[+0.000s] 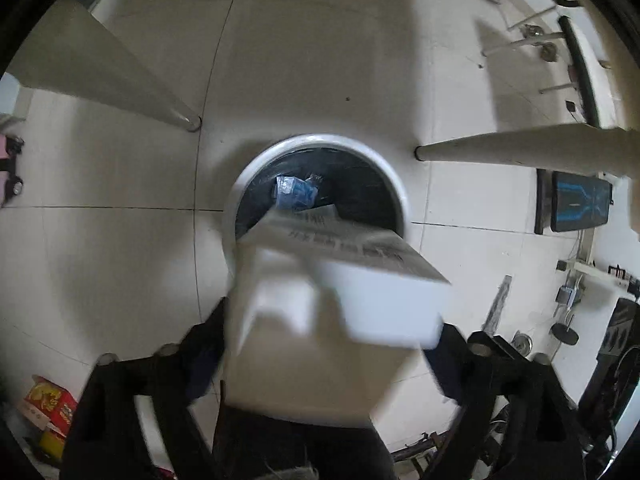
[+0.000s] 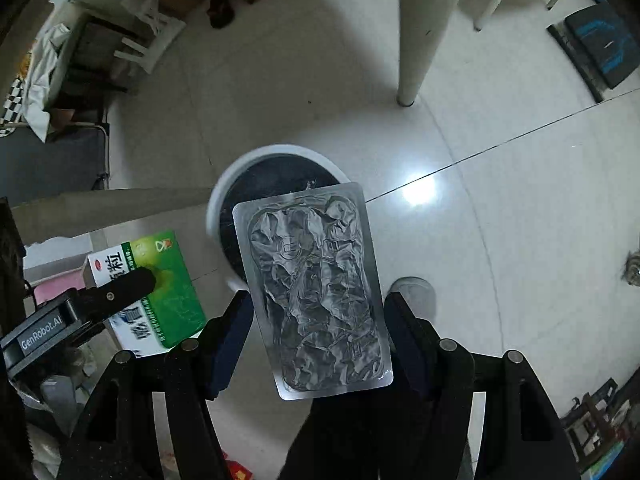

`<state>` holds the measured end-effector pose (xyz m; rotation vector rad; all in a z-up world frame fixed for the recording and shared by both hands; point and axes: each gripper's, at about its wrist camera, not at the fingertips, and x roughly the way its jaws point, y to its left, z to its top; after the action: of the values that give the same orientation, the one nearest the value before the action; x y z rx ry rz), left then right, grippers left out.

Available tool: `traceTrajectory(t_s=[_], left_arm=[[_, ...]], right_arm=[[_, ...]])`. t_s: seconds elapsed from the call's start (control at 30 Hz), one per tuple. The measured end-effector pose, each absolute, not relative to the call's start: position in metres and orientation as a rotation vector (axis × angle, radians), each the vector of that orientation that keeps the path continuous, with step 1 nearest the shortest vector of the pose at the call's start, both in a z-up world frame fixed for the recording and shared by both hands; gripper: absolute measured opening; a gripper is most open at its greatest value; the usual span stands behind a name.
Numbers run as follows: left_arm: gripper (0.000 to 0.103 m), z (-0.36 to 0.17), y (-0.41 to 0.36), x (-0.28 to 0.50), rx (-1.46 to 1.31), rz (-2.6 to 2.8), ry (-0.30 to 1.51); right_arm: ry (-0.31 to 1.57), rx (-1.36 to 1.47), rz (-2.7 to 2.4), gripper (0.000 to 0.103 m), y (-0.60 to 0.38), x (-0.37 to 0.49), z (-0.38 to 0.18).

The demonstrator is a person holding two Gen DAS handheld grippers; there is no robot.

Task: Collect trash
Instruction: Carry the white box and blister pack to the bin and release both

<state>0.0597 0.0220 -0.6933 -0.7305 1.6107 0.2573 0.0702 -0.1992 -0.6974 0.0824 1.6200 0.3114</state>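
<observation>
Directly above the trash bin (image 1: pixel 256 164), nearest the cameras, both grippers point steeply down at its mouth. The left gripper (image 1: pixel 332 330) has its jaws spread wide around one medicine box (image 1: pixel 360 292), white on this side and green-faced in the right wrist view. The box is smeared with blur and seems to sit loose between the pads rather than clamped, so I judge it to be at the point of dropping. Just beside it over the bin, the right gripper (image 2: pixel 318 304) is clamped on one silver foil blister pack (image 2: pixel 312 280), crumpled and apparently emptied, with both pads against its long edges and its far end overhanging the rim. Below them stands the single bin, white-rimmed with a dark liner. One blue wrapper (image 1: pixel 294 192) already lies inside, and whether more lies under it I cannot tell. Beyond the bin on the tiled floor (image 1: pixel 120 240) stand two pale table legs (image 1: pixel 180 112), one to each side of it. One red and yellow carton (image 1: pixel 48 400) lies well apart from the bin. So the collecting looks well along: at least one piece is binned and two are poised over the opening. Both drops are left, and perhaps the carton.
</observation>
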Motion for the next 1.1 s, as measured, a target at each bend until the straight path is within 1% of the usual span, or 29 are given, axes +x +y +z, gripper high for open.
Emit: traceTrajectory(t_s=[0.1, 0.23, 0.27, 0.3, 0.33, 0.37, 0.47, 0.6, 0.8, 0.97, 1.1], left_arm=[[0.099, -0.711, 0.028, 0.055, -0.726, 0.275, 1.617], [0.099, -0.717, 0.036, 0.04, -0.679, 0.328, 1.618], [0.099, -0.715, 0.037, 0.037, -0.649, 0.349, 1.617], [0.099, -0.714, 0.037, 0.035, -0.623, 0.368, 1.617], [0.099, -0.712, 0.038, 0.031, -0.591, 0.39, 1.615], [0.099, -0.708, 0.038, 0.028, -0.559, 0.414, 1.608], [0.099, -0.702, 0.036, 0.02, -0.478, 0.459, 1.602], [0.099, -0.686, 0.032, 0.012, -0.404, 0.493, 1.597], [0.099, -0.655, 0.031, 0.005, -0.395, 0.486, 1.578], [0.099, -0.625, 0.026, 0.002, -0.388, 0.481, 1.553], [0.099, -0.585, 0.022, -0.008, -0.379, 0.479, 1.527]], right_arm=[[1.642, 0.084, 0.317, 0.069, -0.189, 0.076, -0.733], [1.675, 0.093, 0.349, 0.071, -0.175, 0.082, -0.771], [1.675, 0.101, 0.359, 0.079, -0.169, 0.085, -0.777], [1.672, 0.113, 0.37, 0.094, -0.168, 0.085, -0.782], [1.669, 0.114, 0.373, 0.099, -0.166, 0.084, -0.784], [1.664, 0.119, 0.378, 0.101, -0.165, 0.082, -0.785], [1.665, 0.081, 0.382, 0.101, -0.16, 0.077, -0.783], [1.636, -0.04, 0.371, 0.101, -0.155, 0.067, -0.767], [1.578, -0.164, 0.329, 0.101, -0.161, 0.06, -0.724], [1.533, -0.205, 0.329, 0.101, -0.165, 0.049, -0.672], [1.51, -0.214, 0.341, 0.101, -0.166, 0.039, -0.624]])
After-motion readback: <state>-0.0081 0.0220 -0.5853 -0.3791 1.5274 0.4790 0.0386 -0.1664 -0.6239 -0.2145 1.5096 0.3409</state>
